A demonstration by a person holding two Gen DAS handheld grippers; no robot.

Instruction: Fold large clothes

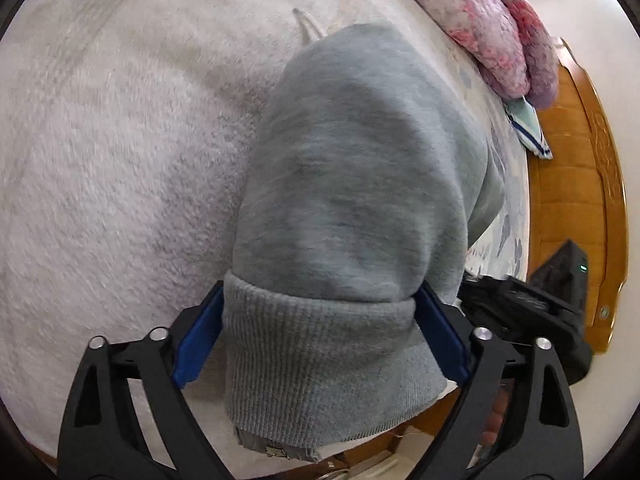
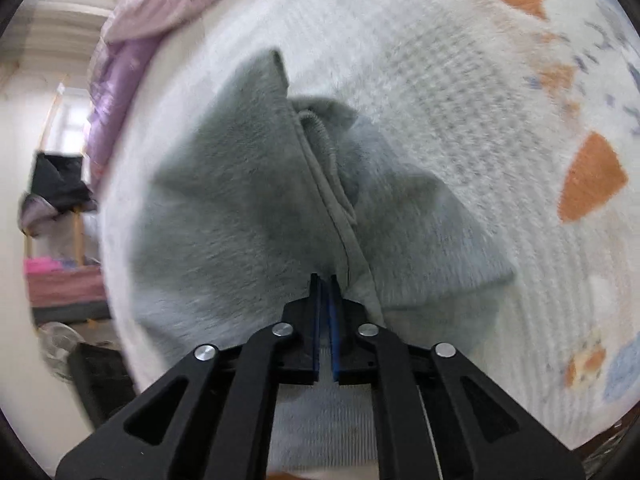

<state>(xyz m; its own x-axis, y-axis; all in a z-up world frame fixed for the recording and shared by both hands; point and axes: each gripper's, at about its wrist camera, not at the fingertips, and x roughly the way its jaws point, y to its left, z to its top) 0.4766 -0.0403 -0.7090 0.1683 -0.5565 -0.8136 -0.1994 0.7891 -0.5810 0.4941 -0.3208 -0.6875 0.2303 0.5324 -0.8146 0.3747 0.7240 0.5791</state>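
Note:
A grey fleece sweatshirt [image 1: 360, 168] lies on the white fluffy bed cover [image 1: 120, 140]. In the left wrist view its ribbed hem [image 1: 320, 360] sits bunched between the wide-open blue pads of my left gripper [image 1: 320, 292], which do not pinch it. In the right wrist view the sweatshirt [image 2: 240, 208] spreads ahead, with a seam and a ribbed cuff [image 2: 320, 132] running down its middle. My right gripper [image 2: 325, 280] is shut on a fold of the sweatshirt at its near edge.
A pink and purple floral quilt [image 1: 488, 28] lies along the bed's far side, next to the wooden bed frame [image 1: 576, 184]. The right gripper's black body [image 1: 532, 312] shows at the right. The cover has orange patches [image 2: 592, 176]. A chair with clothes [image 2: 56, 192] stands beside the bed.

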